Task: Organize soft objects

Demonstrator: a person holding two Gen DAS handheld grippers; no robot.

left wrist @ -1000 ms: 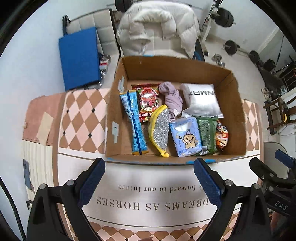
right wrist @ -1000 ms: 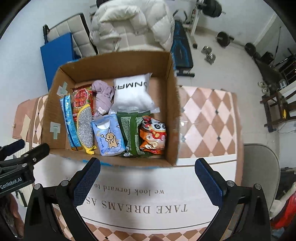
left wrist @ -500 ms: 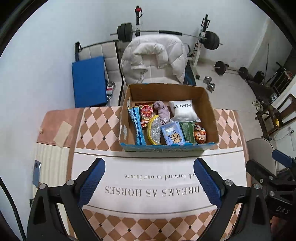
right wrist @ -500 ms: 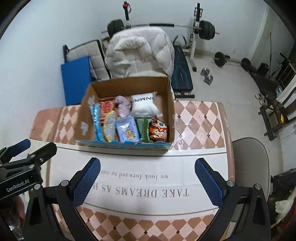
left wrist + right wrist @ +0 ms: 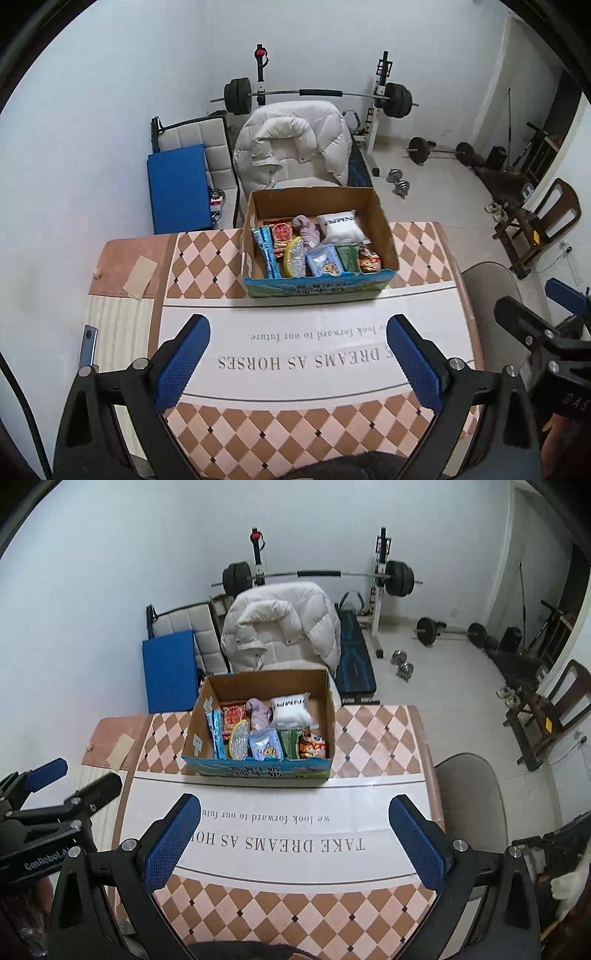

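Observation:
A cardboard box [image 5: 384,229] [image 5: 201,720] stands on the far part of the table. It holds several soft packs: a white pillow pack [image 5: 341,227] [image 5: 291,710], a purple cloth [image 5: 306,229] [image 5: 258,710], a blue tissue pack [image 5: 325,260] [image 5: 266,747] and snack bags. My left gripper [image 5: 297,363] is open and empty above the near table. My right gripper [image 5: 295,840] is open and empty beside it, well back from the box.
A checkered tablecloth with a white printed band [image 5: 314,354] covers the table. A white jacket [image 5: 291,144] hangs on a chair behind the box. A blue mat [image 5: 179,188], a barbell rack [image 5: 317,96] and a grey chair [image 5: 469,794] stand around.
Both grippers have pulled back and up from the box, which now looks smaller and farther away. Both stay open and empty.

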